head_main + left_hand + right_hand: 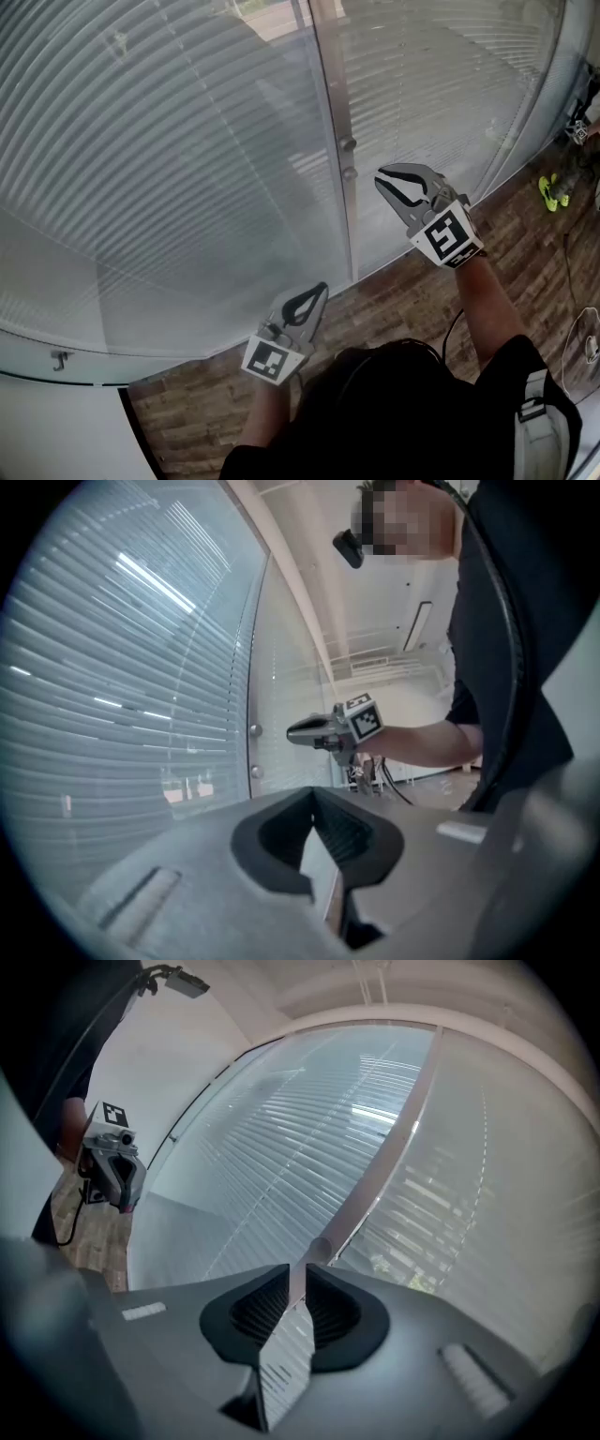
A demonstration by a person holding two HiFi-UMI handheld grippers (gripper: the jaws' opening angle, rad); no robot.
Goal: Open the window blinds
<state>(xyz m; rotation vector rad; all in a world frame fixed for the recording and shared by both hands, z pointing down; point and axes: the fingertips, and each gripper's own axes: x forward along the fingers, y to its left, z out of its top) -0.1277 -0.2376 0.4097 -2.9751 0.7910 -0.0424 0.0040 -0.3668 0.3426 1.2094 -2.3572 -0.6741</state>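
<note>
Window blinds [169, 141] cover both glass panes, to the left and right of the vertical frame post [328, 84], with the slats lowered down to the sill. Two round knobs [349, 144] sit on the post, one above the other. Right gripper [381, 178] points toward the post, just beside the lower knob and clear of it; its fingers [272, 1302] stand slightly apart with nothing gripped between them. Left gripper [321, 289] is held lower, near the bottom of the left pane, above the wooden floor [403, 291]; its fingertips are pressed together and hold nothing
</note>
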